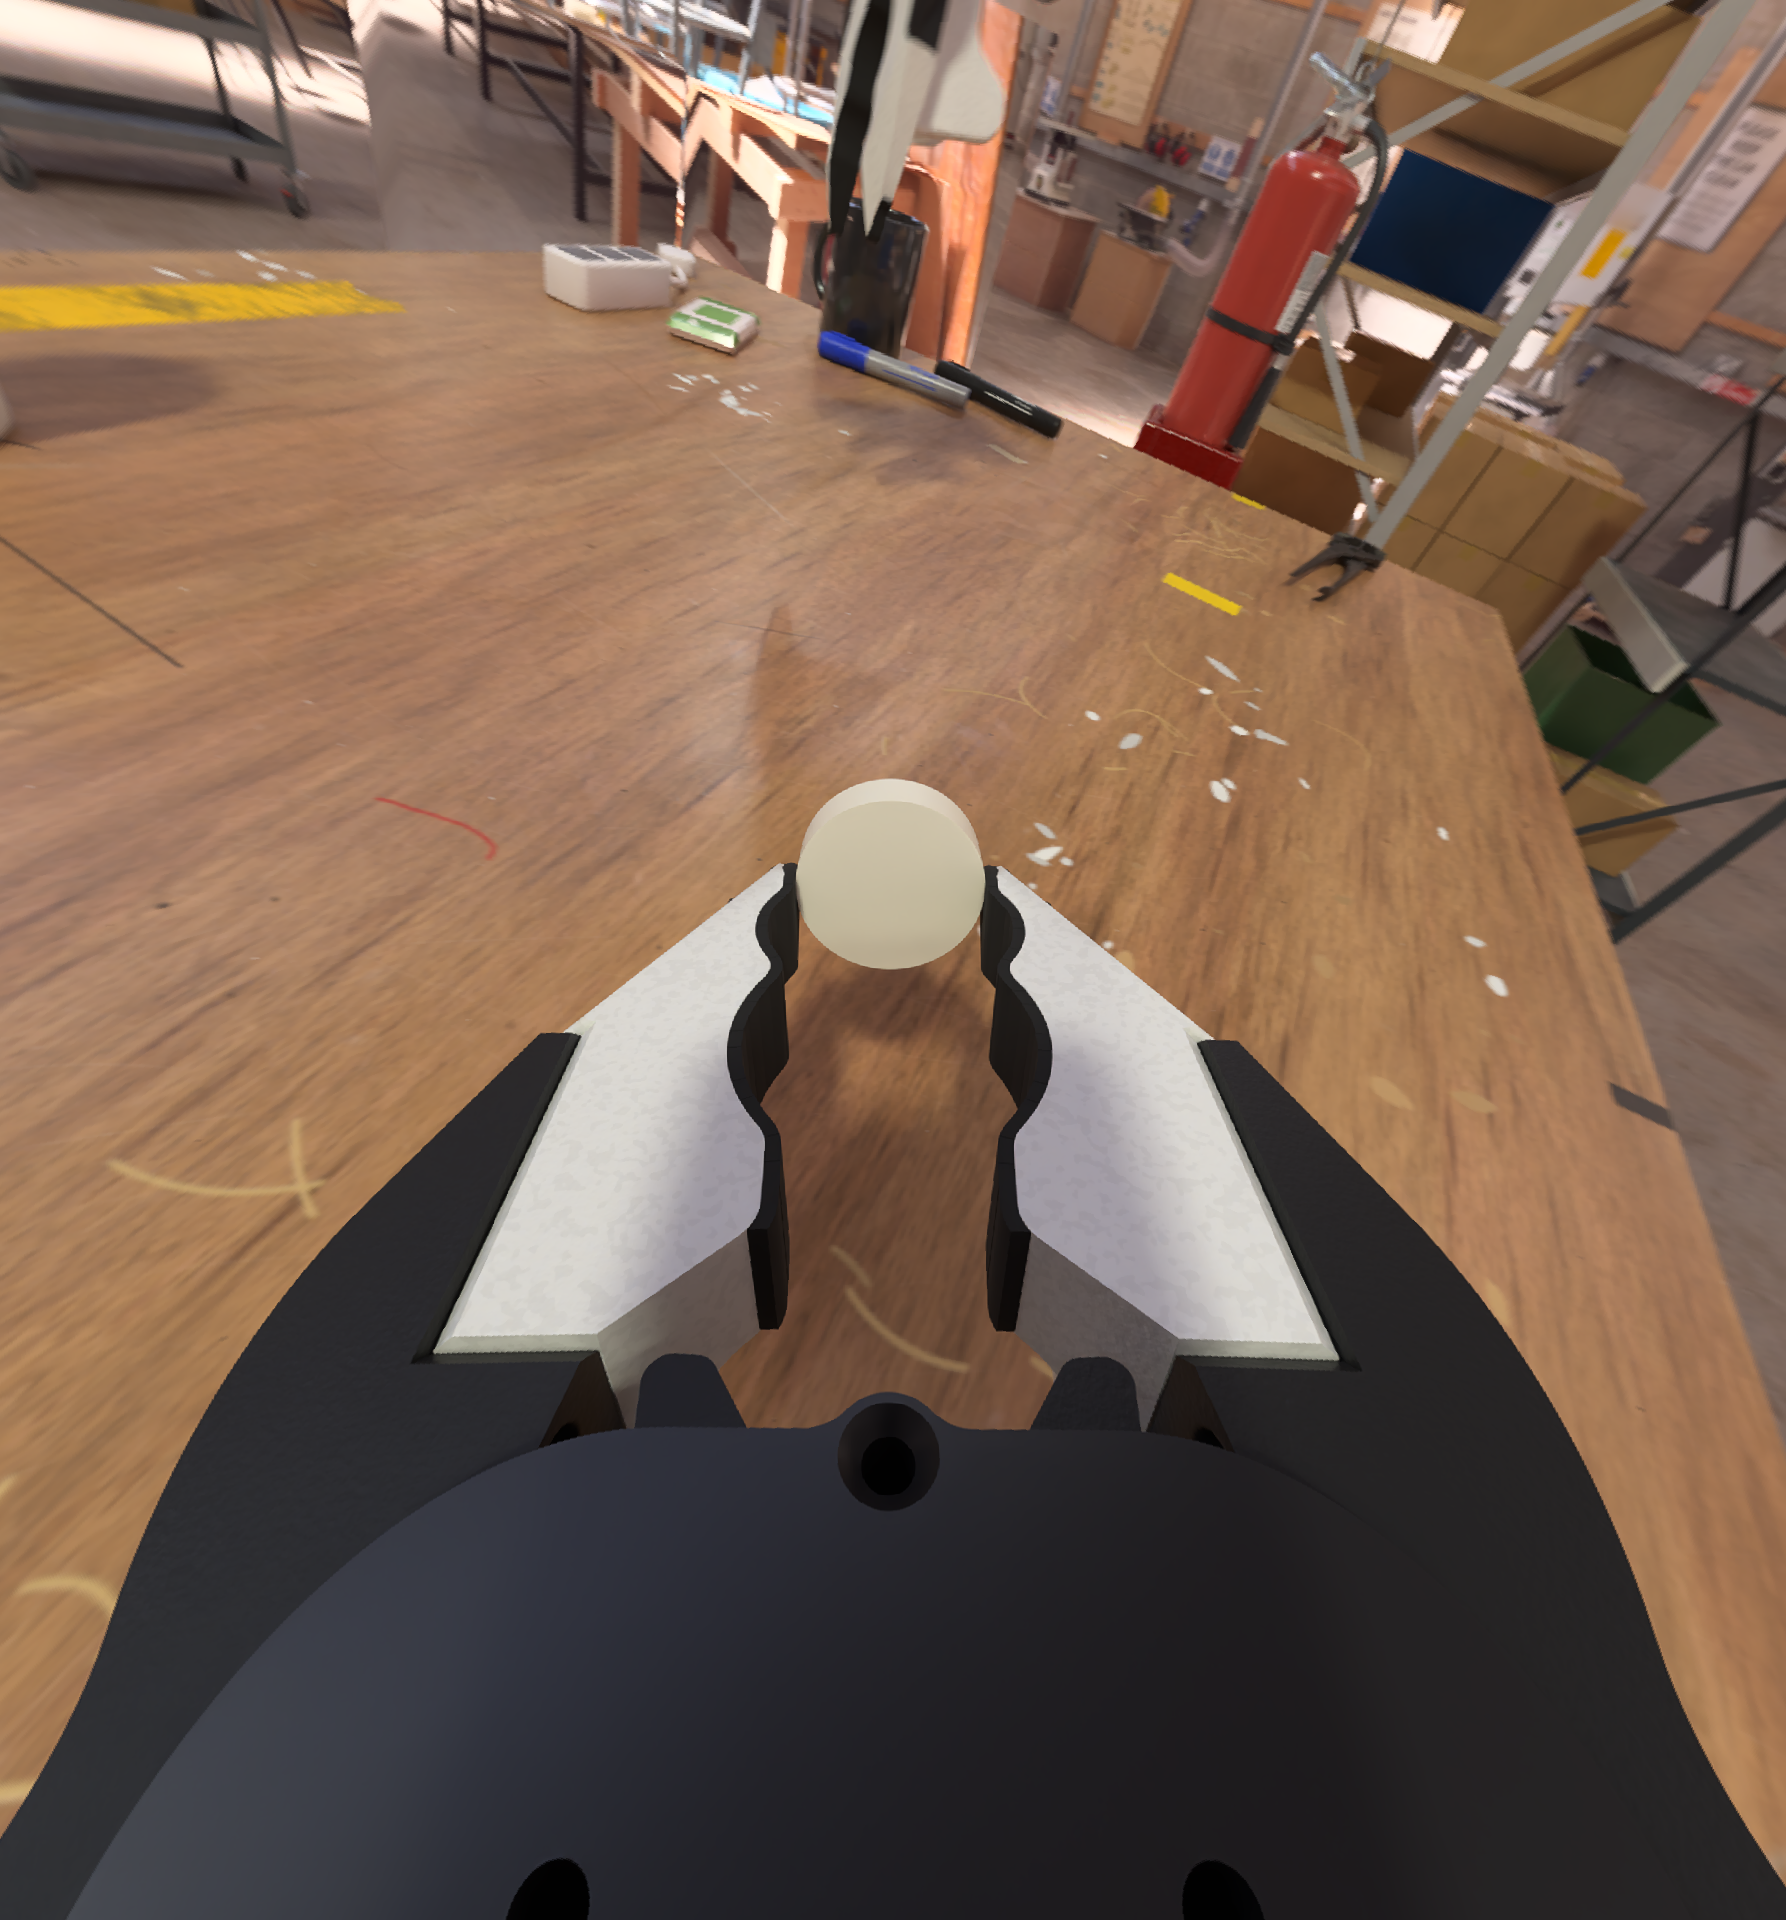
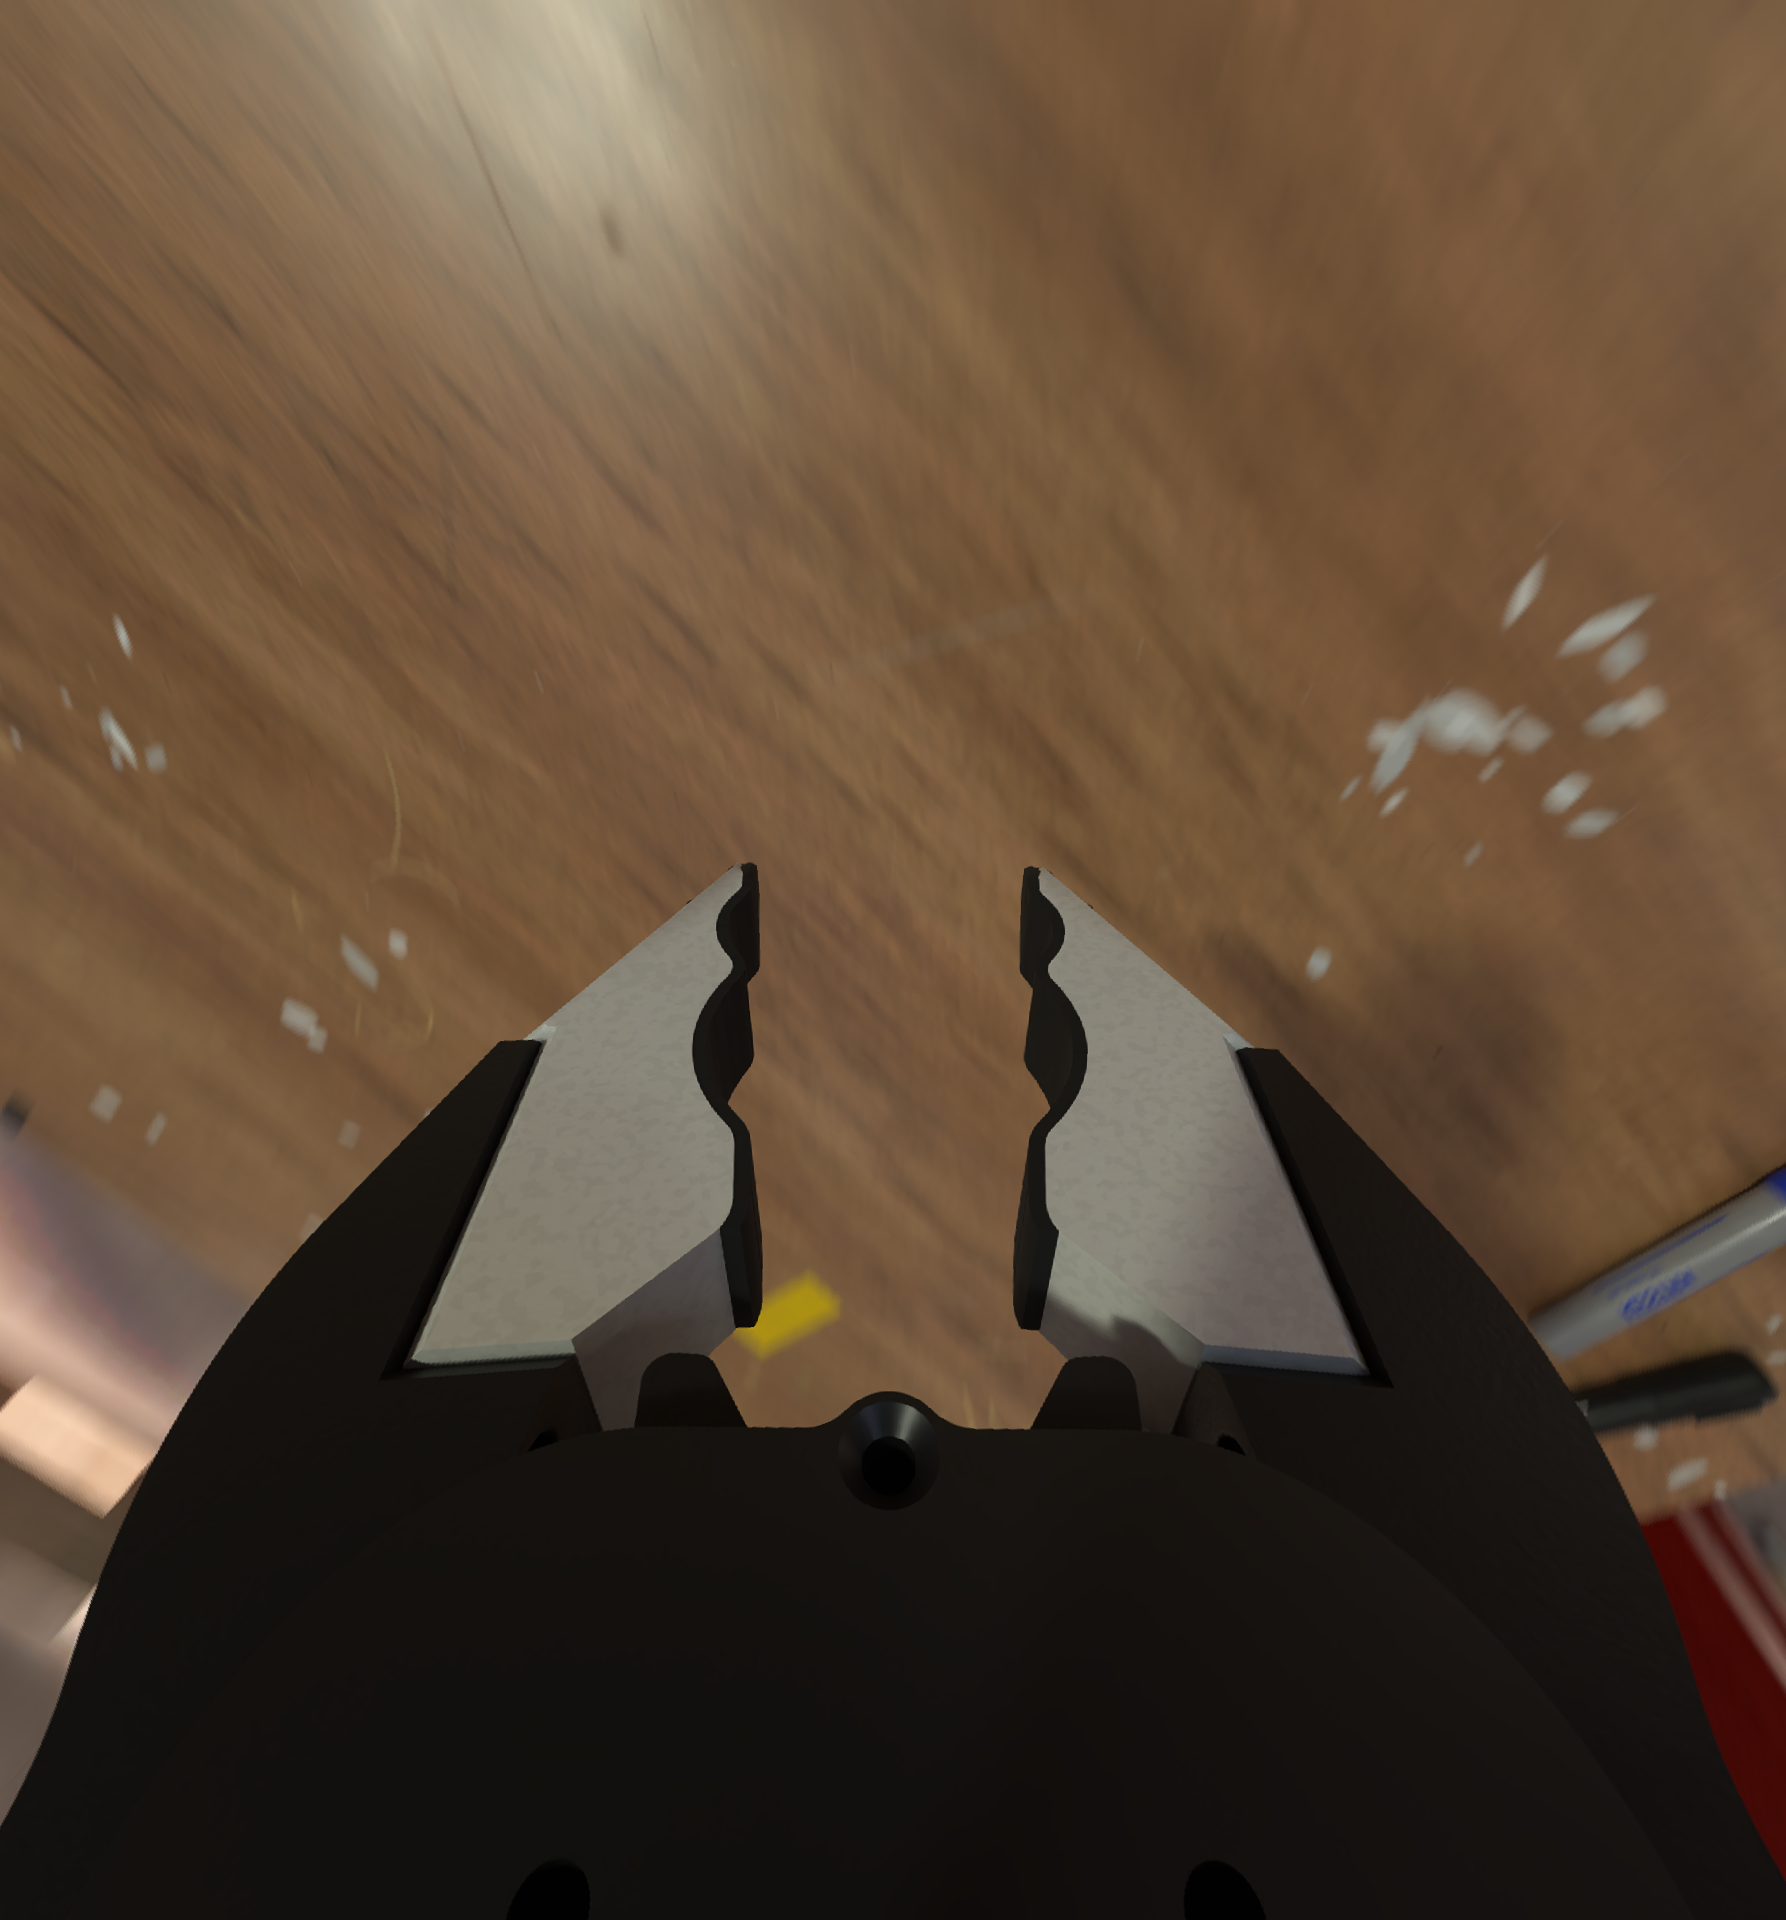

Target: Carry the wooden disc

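The wooden disc [image 1: 887,889] is pale cream, thick and round. It stands on edge between my left gripper's fingertips, its flat face toward the camera, held above the wooden table [image 1: 453,675]. My left gripper [image 1: 889,902] is shut on the disc at its two sides. My right gripper [image 2: 889,904] is open and empty, pointing down at the bare tabletop [image 2: 868,468]. It also shows far off in the left wrist view [image 1: 884,114], hanging above a dark mug [image 1: 871,281]. The disc does not show in the right wrist view.
At the table's far edge lie a blue marker [image 1: 894,366], a black marker [image 1: 998,397], a green box [image 1: 714,323] and a white box [image 1: 606,272]. A red fire extinguisher [image 1: 1268,281] and shelving stand beyond the right edge. The markers also show in the right wrist view [image 2: 1699,1236].
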Available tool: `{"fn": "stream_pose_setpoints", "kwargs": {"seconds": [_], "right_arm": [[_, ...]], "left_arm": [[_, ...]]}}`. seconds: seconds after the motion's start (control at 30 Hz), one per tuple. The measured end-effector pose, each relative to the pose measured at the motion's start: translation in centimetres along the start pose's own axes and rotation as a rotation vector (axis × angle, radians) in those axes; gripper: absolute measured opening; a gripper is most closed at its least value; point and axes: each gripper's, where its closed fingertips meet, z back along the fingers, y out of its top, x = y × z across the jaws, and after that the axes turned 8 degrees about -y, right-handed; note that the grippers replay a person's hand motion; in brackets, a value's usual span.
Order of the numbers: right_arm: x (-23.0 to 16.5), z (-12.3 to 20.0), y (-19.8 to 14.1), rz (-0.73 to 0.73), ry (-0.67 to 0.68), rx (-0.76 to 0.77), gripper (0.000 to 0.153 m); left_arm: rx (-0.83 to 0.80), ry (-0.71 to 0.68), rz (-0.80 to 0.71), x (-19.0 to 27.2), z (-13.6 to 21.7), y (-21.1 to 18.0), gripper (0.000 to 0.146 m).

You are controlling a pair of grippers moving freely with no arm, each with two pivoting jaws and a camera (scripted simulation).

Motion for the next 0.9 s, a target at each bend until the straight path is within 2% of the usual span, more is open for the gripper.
{"fn": "stream_pose_setpoints", "kwargs": {"seconds": [0.07,0.17,0.27,0.33,0.4,0.5,0.57,0.63,0.9], "right_arm": [[-1.0,2.6,2.1,0.014,-0.128,0.284,0.051],[-2.3,6.6,3.7,-0.028,-0.462,0.694,0.051],[-4.5,9.5,2.1,-0.228,-0.794,1.035,0.049],[-6.9,10.0,0.2,-0.361,-0.946,1.21,0.037],[-9.6,8.5,-1.1,-0.437,-0.982,1.253,0.027],[-13.0,5.3,-2.8,-0.501,-1.008,1.25,0.024],[-14.8,4.5,-3.5,-0.501,-1.011,1.29,0.011],[-16.1,4.5,-3.4,-0.438,-1.018,1.304,0.0],[-18.2,4.8,-3.5,-0.366,-1.011,1.364,0.0]], "left_arm": [[0.007,0.034,-0.022,-0.6,0.2,0.0,0.035],[0.011,0.091,-0.053,-1.5,0.4,0.0,0.035],[0.017,0.122,-0.064,-1.8,0.5,0.3,0.035],[0.026,0.128,-0.071,-1.7,0.5,0.5,0.035],[0.024,0.135,-0.09,-1.5,0.5,0.6,0.035],[0.002,0.163,-0.13,-1.6,0.4,0.4,0.035],[-0.01,0.178,-0.141,-1.6,0.3,0.2,0.035],[-0.008,0.178,-0.14,-1.5,0.1,0.3,0.035],[-0.003,0.2,-0.088,-0.8,-0.4,0.9,0.035]]}}
